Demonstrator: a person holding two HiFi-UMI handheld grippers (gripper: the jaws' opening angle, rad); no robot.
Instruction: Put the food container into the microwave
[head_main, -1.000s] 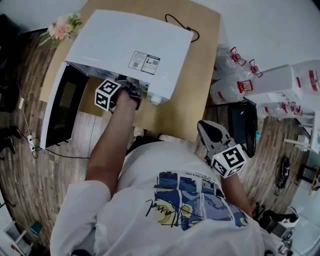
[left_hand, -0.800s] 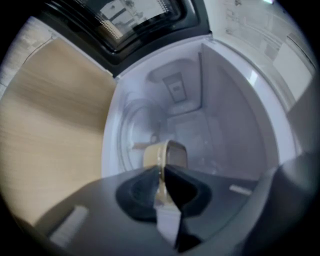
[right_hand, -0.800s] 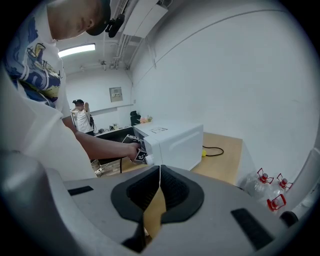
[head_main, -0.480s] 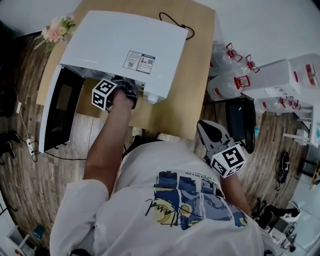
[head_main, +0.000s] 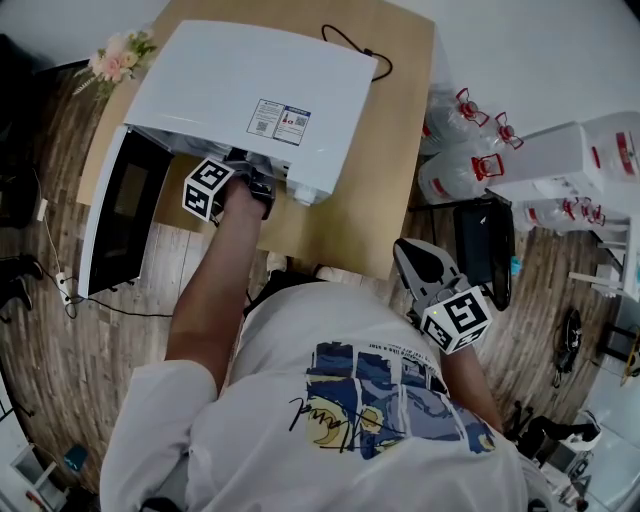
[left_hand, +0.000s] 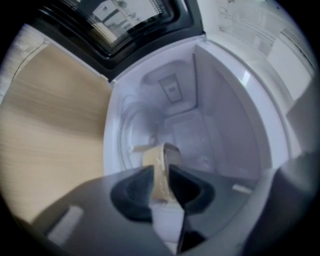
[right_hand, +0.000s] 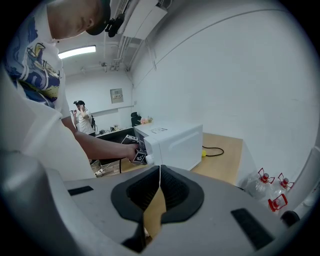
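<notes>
1. The left tool (left_hand: 161, 169) grips what seems to be the food container (left_hand: 157, 156) by its rim, inside the open microwave (left_hand: 225, 100); setting down and release likely remain.
2. The right tool (right_hand: 160, 172) is closed and empty, off the worktop's (head_main: 390, 120) near right corner.

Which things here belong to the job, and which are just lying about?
In the job: microwave, its open door, food container, left gripper shut on it.
Lying about: flowers, water jugs, black cable; right gripper, shut, idle.
</notes>
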